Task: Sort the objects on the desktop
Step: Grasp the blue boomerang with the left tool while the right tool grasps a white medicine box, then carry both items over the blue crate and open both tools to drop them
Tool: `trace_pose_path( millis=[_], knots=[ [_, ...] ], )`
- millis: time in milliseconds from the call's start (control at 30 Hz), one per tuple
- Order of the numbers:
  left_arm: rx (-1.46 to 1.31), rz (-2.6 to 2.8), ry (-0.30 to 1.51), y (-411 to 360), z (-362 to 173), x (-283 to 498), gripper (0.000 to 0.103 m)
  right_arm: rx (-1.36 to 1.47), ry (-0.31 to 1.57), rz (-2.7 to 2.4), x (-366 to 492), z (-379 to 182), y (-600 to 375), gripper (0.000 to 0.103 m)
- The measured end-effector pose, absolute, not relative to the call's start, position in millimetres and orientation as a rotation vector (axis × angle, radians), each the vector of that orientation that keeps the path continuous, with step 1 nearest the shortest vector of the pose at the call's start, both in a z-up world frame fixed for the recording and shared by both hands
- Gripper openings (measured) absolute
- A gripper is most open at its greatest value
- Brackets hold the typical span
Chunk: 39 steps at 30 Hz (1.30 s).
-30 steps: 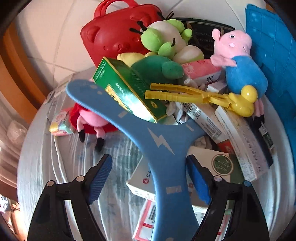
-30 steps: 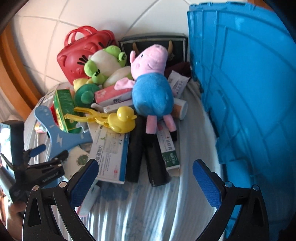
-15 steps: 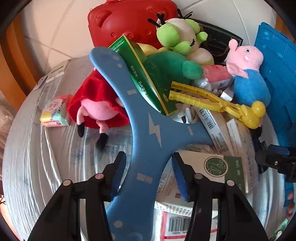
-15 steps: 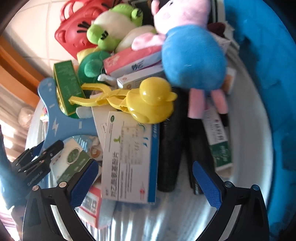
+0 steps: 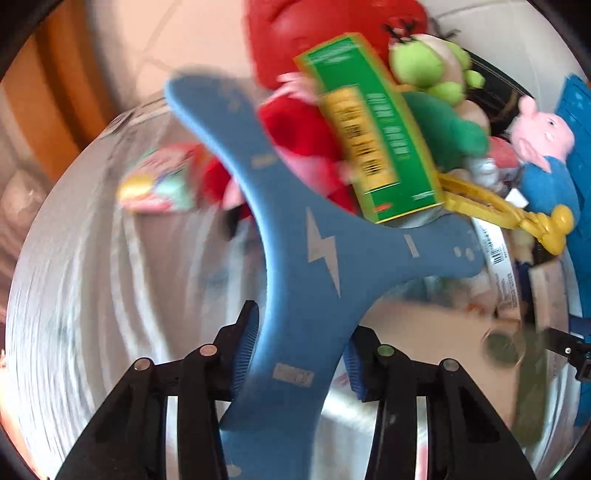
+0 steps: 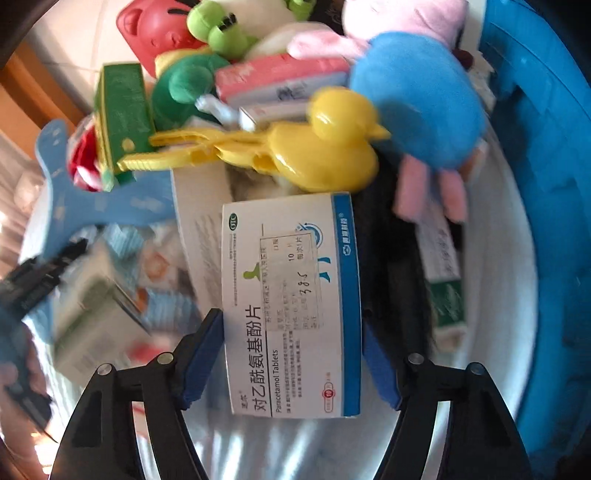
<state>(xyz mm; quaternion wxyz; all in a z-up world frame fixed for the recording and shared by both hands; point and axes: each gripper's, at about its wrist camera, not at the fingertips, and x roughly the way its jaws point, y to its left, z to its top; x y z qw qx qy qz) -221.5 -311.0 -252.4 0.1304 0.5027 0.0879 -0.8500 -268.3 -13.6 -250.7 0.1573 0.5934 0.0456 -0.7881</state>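
Note:
My left gripper [image 5: 299,358] is closing on one arm of the blue boomerang [image 5: 314,266], and both pads press its edges. A green box [image 5: 373,129] leans tilted on the boomerang's far fork. In the right wrist view my right gripper [image 6: 291,354] points down over a white and blue tablet box [image 6: 291,295]. Its jaws are closing, with the pads against the box's two long sides. A yellow duck clamp [image 6: 321,147] lies just beyond that box. The boomerang [image 6: 85,210] shows at the left there, blurred.
Plush toys crowd the back: a pig in blue [image 6: 417,96], a red-dressed pig [image 5: 303,133], a green frog [image 5: 428,66] and a red case [image 5: 332,26]. A blue crate [image 6: 546,147] walls the right side. More medicine boxes lie on the striped cloth [image 5: 110,295].
The left jaws narrowed onto the boomerang, and the green box tipped up with it. The right gripper came down over the tablet box and its jaws drew in to the box's sides.

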Motion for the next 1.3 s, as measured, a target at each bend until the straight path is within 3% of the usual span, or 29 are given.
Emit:
trace_pose_path(
  millis=[333, 433, 700, 767, 833, 867, 1067, 1300],
  knots=[
    [1.501, -2.256, 0.352, -372, -277, -154, 0.041, 1.814, 0.110, -2.247, -235, -267, 25, 0.074],
    [1.523, -2.225, 0.371, -377, -287, -153, 0.041, 1.827, 0.082, -2.255, -233, -269, 26, 0.086],
    [1.511, -2.275, 0.366, -374, -291, -173, 0.051, 1.839, 0.034, -2.262, -230, -266, 21, 0.100],
    [1.494, -2.280, 0.332, -370, -289, -173, 0.038, 1.857, 0.002, -2.269, -232, -272, 21, 0.100],
    [1.475, -2.285, 0.324, -366, -284, -172, 0.036, 1.858, -0.012, -2.276, -232, -276, 19, 0.094],
    [1.448, -2.295, 0.322, -364, -278, -169, 0.035, 1.844, -0.002, -2.290, -230, -275, 18, 0.072],
    [1.287, -2.297, 0.248, -355, -235, -139, 0.033, 1.719, 0.075, -2.361, -210, -241, 11, 0.071],
    [1.119, -2.370, 0.129, -341, -173, -118, 0.033, 1.429, 0.106, -2.498, -184, -156, 29, 0.071]
  ],
)
